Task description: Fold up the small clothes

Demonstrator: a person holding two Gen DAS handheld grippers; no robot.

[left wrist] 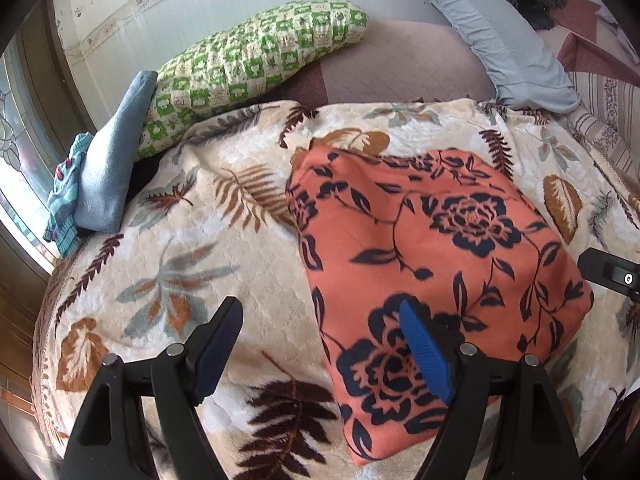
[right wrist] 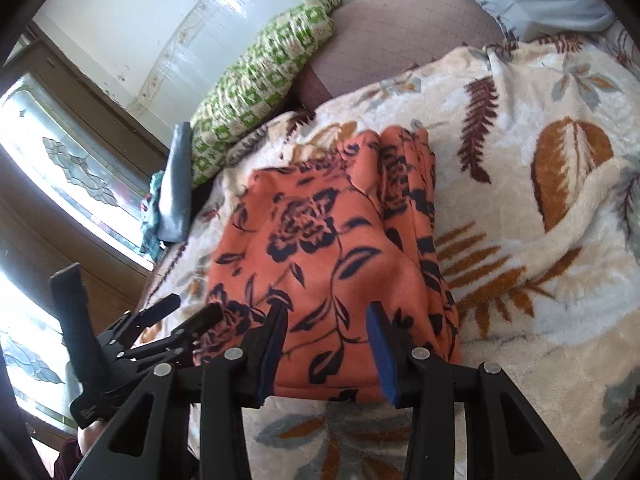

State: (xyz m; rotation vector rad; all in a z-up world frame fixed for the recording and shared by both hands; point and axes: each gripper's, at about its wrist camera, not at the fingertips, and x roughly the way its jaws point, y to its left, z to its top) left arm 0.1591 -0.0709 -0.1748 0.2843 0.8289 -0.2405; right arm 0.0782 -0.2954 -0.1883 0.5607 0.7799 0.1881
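Black plastic jaws with ribbed blue pads frame the bottom of both views. The left gripper (left wrist: pixel 320 344) is held wide apart above the bed, nothing between its pads; one pad is seen over the near corner of the garment (left wrist: pixel 432 256), the other over bare blanket (left wrist: pixel 192 240). The right gripper (right wrist: pixel 328 344) is held partly apart at the near edge of the same garment, cloth lying in the gap below the pads; whether the pads press it cannot be told. Both tools appear poised at the near hem, probably so that edge can be caught and turned over for another fold.

Orange fleece printed with dark navy roses and leaves is laid roughly square near the middle of the bed. Along its right side, in the right wrist view, several stacked layers are shown, so it is judged already folded at least once. Beneath it a plush cream blanket with brown ferns and grey-blue leaves is spread, soft and slightly rumpled.

Farther off, at the left edge by a patterned-glass window (right wrist: pixel 60 160), small blue cloths (left wrist: pixel 104 176) are stacked, seemingly set aside. Behind them a green checked pillow (left wrist: pixel 256 56) is propped by the wall, and a pale blue pillow (left wrist: pixel 504 36) lies at far right.
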